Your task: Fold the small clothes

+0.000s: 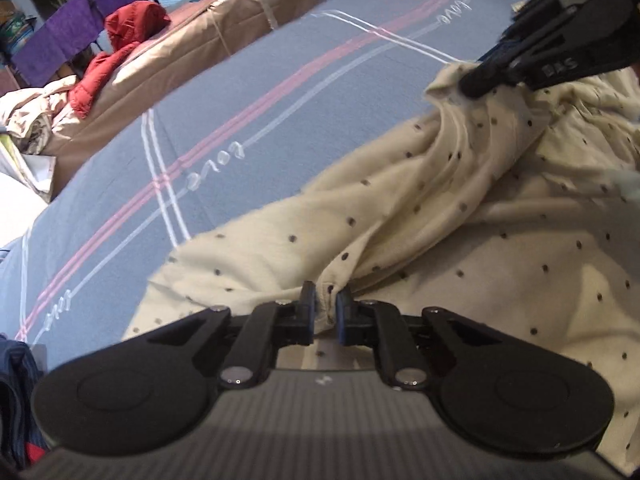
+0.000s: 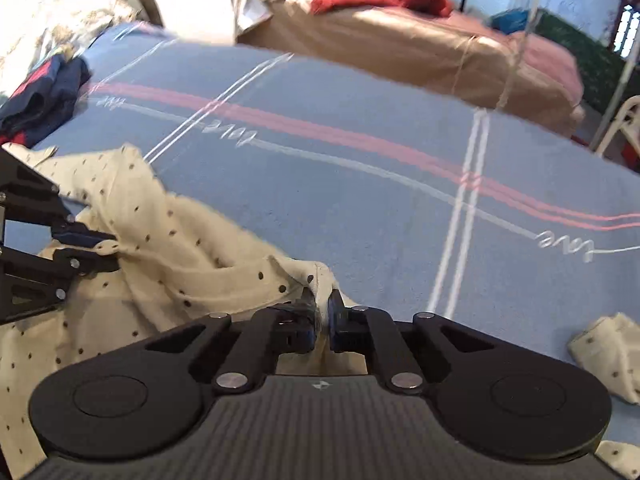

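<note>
A cream garment with small dark dots lies crumpled on a blue bedsheet. My left gripper is shut on an edge of the garment near me. My right gripper shows at the upper right of the left wrist view, shut on another bunched edge, with the cloth stretched between the two. In the right wrist view my right gripper is shut on the garment, and my left gripper pinches it at the left edge.
The blue sheet has pink and white stripes. A navy and red garment lies at the far left. A second cream piece lies at the right. A brown bed with red clothes stands beyond.
</note>
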